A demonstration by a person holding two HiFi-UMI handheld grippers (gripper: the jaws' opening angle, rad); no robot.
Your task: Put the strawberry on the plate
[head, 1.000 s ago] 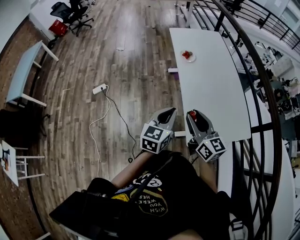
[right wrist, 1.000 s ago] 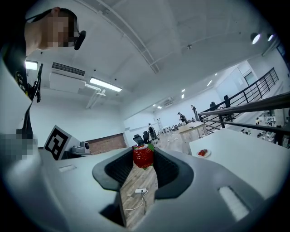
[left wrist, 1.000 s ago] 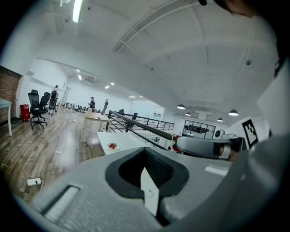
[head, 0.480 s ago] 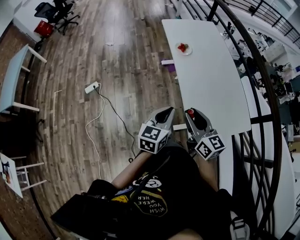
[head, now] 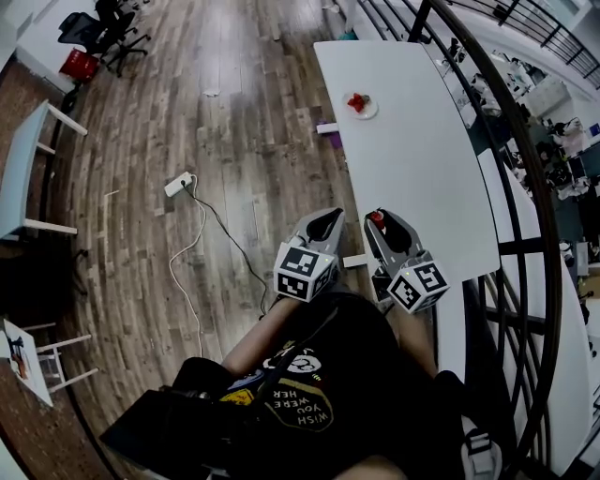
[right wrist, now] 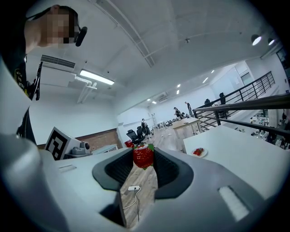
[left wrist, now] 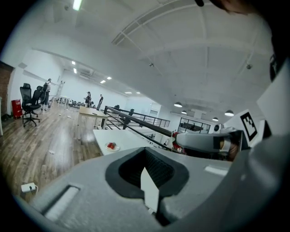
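Lower centre of the head view: the person's dark printed top (head: 309, 394), with both grippers held out just above it, side by side and apart.

Left gripper (head: 328, 217): fingers (left wrist: 131, 170) drawn together, with only a thin sliver of light between them. Nothing is held.

Right gripper (head: 377, 218): fingers (right wrist: 168, 171) clamped on the strawberry (right wrist: 143, 156), one pad on each flank, at the far tip of the fingers.

Strawberry condition: bright red and glossy, with a pitted, seeded skin, a pale band along its top and small green leaf parts at its upper and lower edges. It appears whole. In the head view it shows as a small red spot at the gripper's tip, over the edge of the near left corner of the counter (head: 417, 169). It is in the air, well apart from the plate.

Counter: long and white, running from right of centre up toward the top of the head view.

Plate (head: 360, 105): small, round and white, near the counter's far left edge in the upper centre of the frame. Something red lies on it, too small to identify.

Surroundings: a wooden floor (head: 234, 112) fills the left half of the head view. A white power strip (head: 178, 184) with a trailing cable lies on it. A black railing (head: 525, 169) curves down the right side. Office chairs (head: 94, 28) stand at the upper left.
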